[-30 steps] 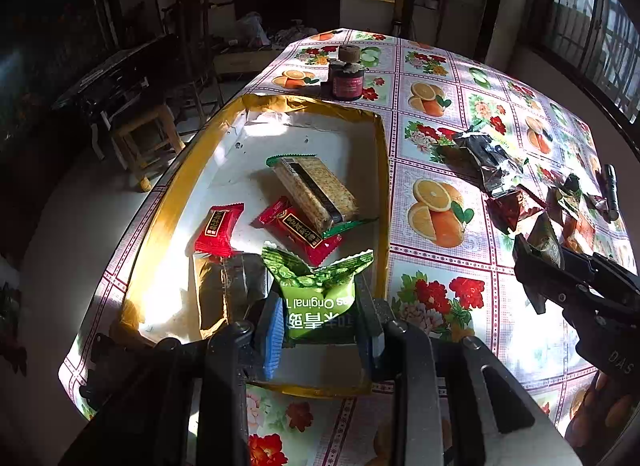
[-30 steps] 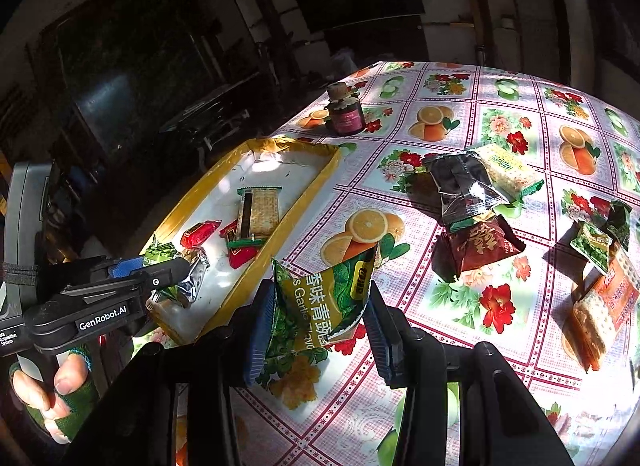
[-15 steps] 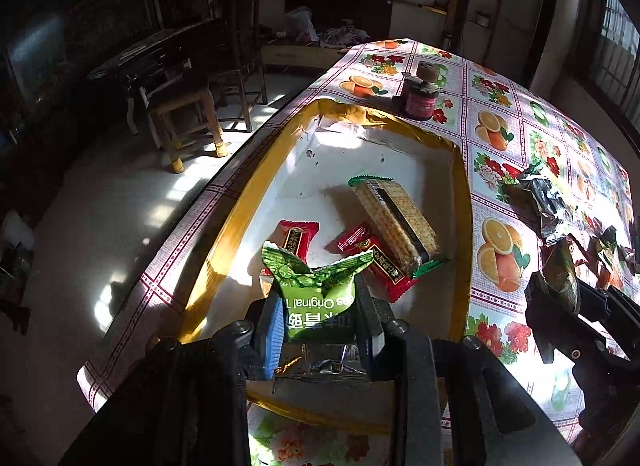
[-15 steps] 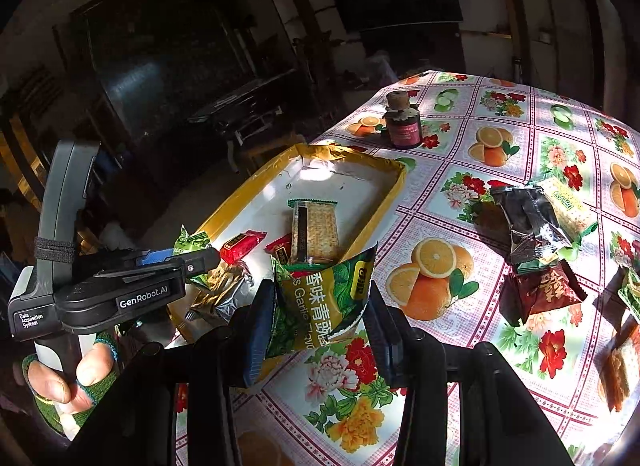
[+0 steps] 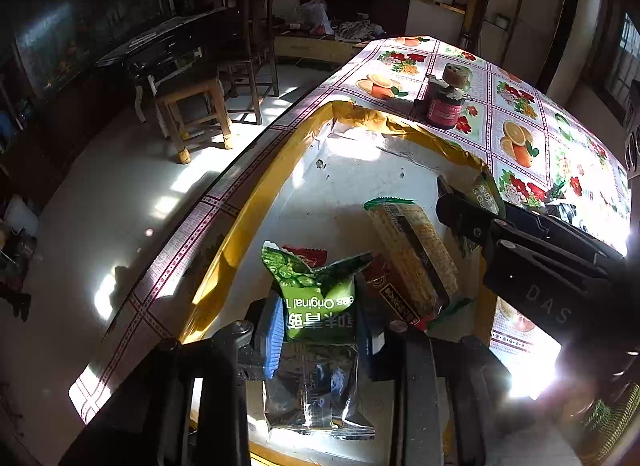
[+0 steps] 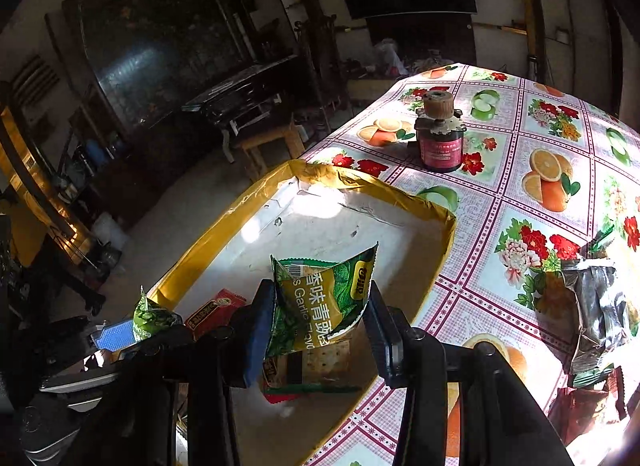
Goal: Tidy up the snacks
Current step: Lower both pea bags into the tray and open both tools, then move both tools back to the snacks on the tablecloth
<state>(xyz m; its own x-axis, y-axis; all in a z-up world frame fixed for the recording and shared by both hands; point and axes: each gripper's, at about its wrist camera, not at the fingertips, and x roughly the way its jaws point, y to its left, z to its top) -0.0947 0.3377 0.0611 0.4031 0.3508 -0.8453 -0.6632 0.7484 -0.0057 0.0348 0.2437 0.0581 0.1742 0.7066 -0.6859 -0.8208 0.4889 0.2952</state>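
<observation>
A: What does your left wrist view show?
B: Your left hand-held gripper [image 5: 318, 330] is clenched on a green pea packet [image 5: 320, 302], held over the near end of the yellow-rimmed box [image 5: 240, 221], above a silver packet [image 5: 316, 394].

A: And your right wrist view?
B: Your right hand-held gripper [image 6: 316, 322] grasps a green garlic pea packet [image 6: 324, 298] over the box, above a cracker pack [image 6: 320, 362]. Other packets lie on the table [image 6: 500, 193].

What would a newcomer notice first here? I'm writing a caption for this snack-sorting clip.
Two green snack packets, each clamped in a claw above the yellow-rimmed tray: the left claw holds the green pea packet, the right claw the garlic pea packet. Behind the tray, a small dark red jar stands on the fruit-print tablecloth.
</observation>
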